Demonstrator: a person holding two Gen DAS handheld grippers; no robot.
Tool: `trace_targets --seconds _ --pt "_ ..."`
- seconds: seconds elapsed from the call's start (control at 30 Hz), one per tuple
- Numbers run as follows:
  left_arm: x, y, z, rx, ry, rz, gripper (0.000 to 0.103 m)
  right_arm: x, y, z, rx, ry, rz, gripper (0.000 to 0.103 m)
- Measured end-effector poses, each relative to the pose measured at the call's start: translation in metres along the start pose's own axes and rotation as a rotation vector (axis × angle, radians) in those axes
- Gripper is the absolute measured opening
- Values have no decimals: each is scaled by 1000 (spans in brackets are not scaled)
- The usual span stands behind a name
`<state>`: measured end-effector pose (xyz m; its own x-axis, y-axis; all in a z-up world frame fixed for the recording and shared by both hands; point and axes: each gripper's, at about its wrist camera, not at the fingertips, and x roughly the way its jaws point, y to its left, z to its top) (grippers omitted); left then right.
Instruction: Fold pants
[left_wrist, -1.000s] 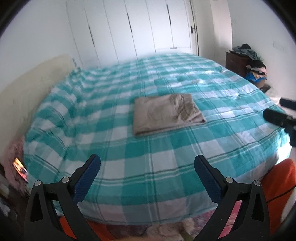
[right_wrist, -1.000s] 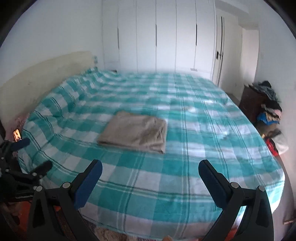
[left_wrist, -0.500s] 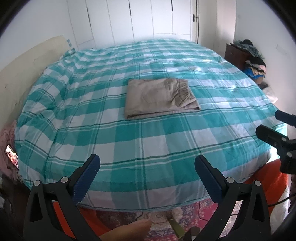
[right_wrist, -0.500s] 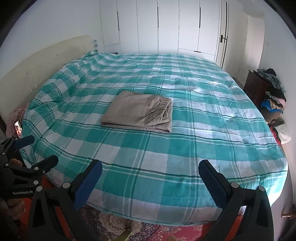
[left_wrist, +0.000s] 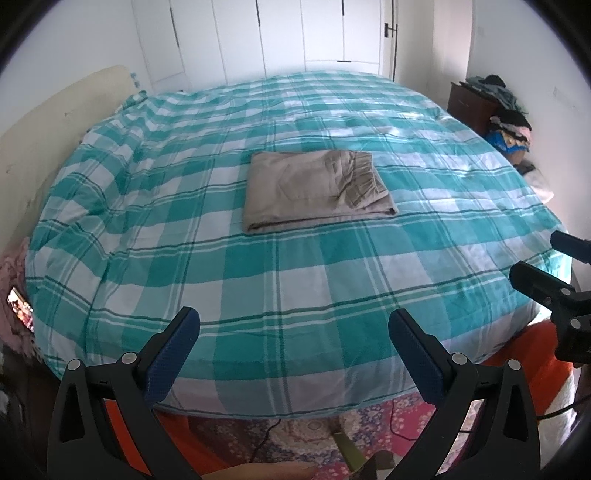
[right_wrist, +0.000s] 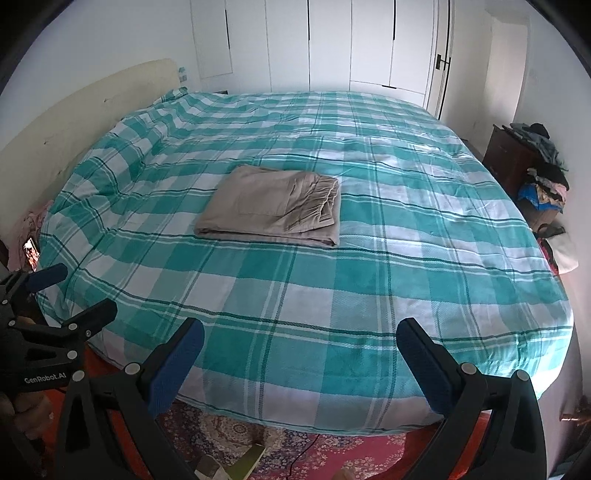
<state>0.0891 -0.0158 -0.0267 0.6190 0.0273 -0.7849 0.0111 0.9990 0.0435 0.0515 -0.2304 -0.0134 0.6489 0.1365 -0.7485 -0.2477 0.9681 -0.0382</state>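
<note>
The tan pants (left_wrist: 317, 188) lie folded into a flat rectangle near the middle of the bed, on the teal-and-white checked bedspread (left_wrist: 295, 280). Their gathered waistband sits at the right end of the fold, and the layered edges face the near side.

The left gripper (left_wrist: 293, 336) hangs over the near edge of the bed, well apart from the pants — its blue-padded fingers (left_wrist: 173, 350) are spread wide with nothing between them. The right gripper (right_wrist: 301, 345) is in the same pose at the near edge, fingers (right_wrist: 177, 362) spread and empty. Each shows in the other's view: the right gripper at the right edge of the left wrist view, the left gripper at the left edge of the right wrist view, where a hand (right_wrist: 27, 413) grips its handle.

White wardrobe doors (right_wrist: 332, 44) fill the far wall. A cream headboard (right_wrist: 74, 110) runs along the left side of the bed. At the right, a dark wooden cabinet (right_wrist: 506, 158) carries a heap of clothes (right_wrist: 543, 173). A patterned red rug (left_wrist: 295, 424) shows on the floor below the near edge — a black cable crosses it.
</note>
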Motion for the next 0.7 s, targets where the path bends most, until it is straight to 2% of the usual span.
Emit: trace_targets --seconds 0.23,0.7 --pt "1 -2 1 5 5 1 102 -6 1 1 -8 -21 -13 103" --pt "3 0 -1 4 14 4 102 -6 5 1 -15 -5 4 103"
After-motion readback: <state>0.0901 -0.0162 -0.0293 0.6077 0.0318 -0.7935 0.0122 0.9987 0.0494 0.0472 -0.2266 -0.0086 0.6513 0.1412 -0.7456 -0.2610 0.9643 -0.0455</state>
